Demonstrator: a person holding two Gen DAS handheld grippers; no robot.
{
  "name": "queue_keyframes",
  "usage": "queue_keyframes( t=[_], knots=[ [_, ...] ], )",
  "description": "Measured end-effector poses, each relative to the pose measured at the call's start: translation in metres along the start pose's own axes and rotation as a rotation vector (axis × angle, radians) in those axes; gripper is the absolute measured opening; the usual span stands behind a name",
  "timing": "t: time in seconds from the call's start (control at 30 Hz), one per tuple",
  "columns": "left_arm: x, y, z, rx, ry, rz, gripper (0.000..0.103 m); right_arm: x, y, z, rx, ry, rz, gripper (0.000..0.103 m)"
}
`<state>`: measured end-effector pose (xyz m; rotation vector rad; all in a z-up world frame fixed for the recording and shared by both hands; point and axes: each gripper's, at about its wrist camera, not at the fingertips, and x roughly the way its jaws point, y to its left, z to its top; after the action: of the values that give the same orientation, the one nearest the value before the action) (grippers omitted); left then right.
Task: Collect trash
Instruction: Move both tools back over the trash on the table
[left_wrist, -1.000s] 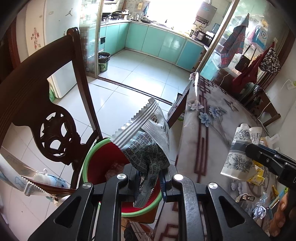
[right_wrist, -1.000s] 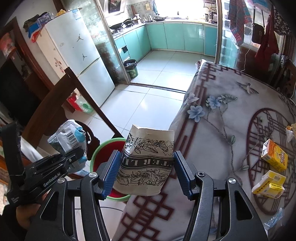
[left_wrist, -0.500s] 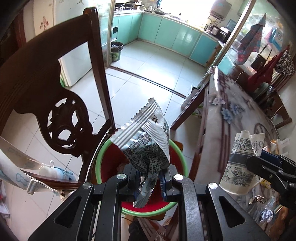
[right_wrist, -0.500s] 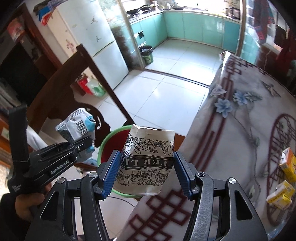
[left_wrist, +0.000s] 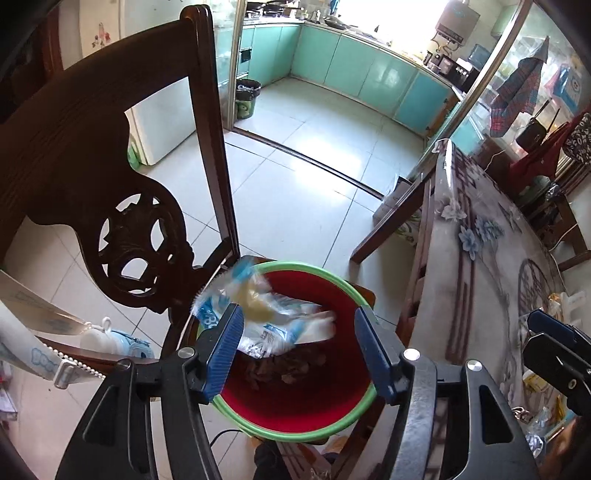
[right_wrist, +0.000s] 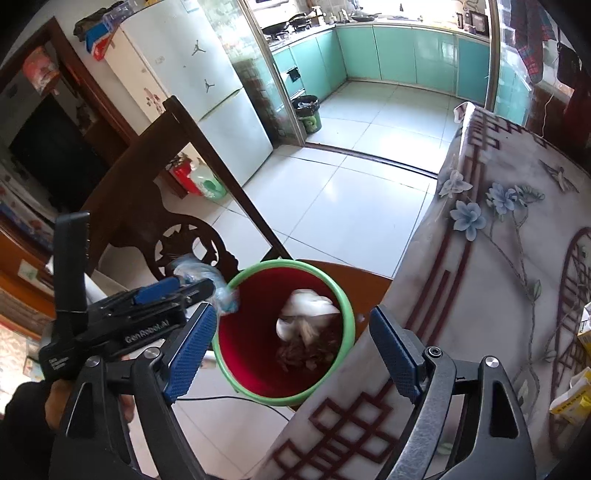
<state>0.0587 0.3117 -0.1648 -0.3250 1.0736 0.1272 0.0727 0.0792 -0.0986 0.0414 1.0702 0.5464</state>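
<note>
I have both grippers parked over the bin (left_wrist: 295, 373), which sits on the chair (left_wrist: 110, 184) seat beside the table (right_wrist: 498, 277), so that anything I let go drops straight in. My left gripper (left_wrist: 297, 347) has its fingers spread wide and grips nothing; the wrapper (left_wrist: 266, 314), blurred in the left view, lies between the left pad and the bin's far rim, seemingly falling loose. In the right view that wrapper (right_wrist: 207, 284) shows as a smear at the left gripper's tip, at the green rim, so I cannot tell whether it has fully cleared the edge. My right gripper (right_wrist: 291, 354) is also spread and empty. Below it a white crumpled cup (right_wrist: 306, 317) rests inside the red bin (right_wrist: 258, 350) on dark scraps, against the wall nearest the table.

I judge this drop nearly done. More trash waits on the table: yellow cartons (right_wrist: 572, 398) at its right edge. Going back for those looks like my next job, provided the wrapper does not catch on the rim.
</note>
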Motion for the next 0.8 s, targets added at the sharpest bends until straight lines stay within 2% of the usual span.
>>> queue_keyframes(
  t=[0.27,0.43,0.6,0.8],
  knots=[
    [-0.012,-0.025,-0.006,0.037,-0.010,-0.020,0.062,-0.024,-0.017,-0.009,0.026,-0.030,0.000,0.085],
    [-0.016,-0.067,-0.016,0.108,-0.005,-0.054,0.062,-0.047,-0.044,-0.029,0.068,-0.046,-0.027,0.085],
    [-0.021,-0.124,-0.031,0.211,0.007,-0.119,0.062,-0.075,-0.092,-0.061,0.164,-0.060,-0.120,0.085],
    [-0.024,-0.213,-0.061,0.402,0.044,-0.231,0.062,-0.124,-0.183,-0.109,0.400,-0.088,-0.299,0.085]
  ],
)
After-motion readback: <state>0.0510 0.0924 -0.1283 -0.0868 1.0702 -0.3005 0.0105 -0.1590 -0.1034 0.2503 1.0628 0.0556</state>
